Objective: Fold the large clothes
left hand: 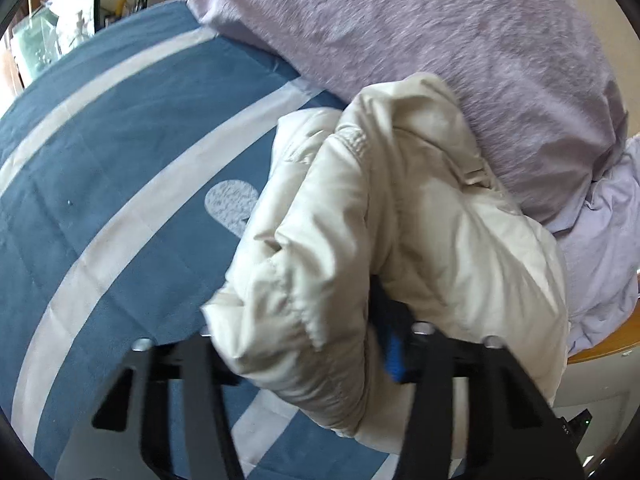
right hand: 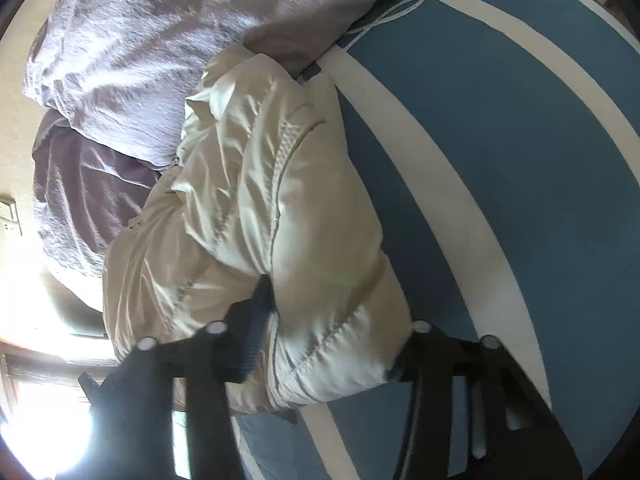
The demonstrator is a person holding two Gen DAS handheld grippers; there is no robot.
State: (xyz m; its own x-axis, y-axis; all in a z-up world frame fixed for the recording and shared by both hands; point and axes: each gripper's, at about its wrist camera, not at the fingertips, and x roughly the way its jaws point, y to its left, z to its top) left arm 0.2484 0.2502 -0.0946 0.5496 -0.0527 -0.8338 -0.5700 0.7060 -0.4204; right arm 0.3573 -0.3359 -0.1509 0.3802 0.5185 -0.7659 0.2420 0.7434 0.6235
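A cream padded jacket (left hand: 400,216) lies bunched on a blue bedspread with white stripes (left hand: 120,152), its length running away from both cameras toward a lilac fleece blanket (left hand: 420,40) it touches. The left gripper (left hand: 304,344) and right gripper (right hand: 324,344) each pinch a cuffed jacket edge. Cluttered shelves (left hand: 60,28) stand beyond the bed.
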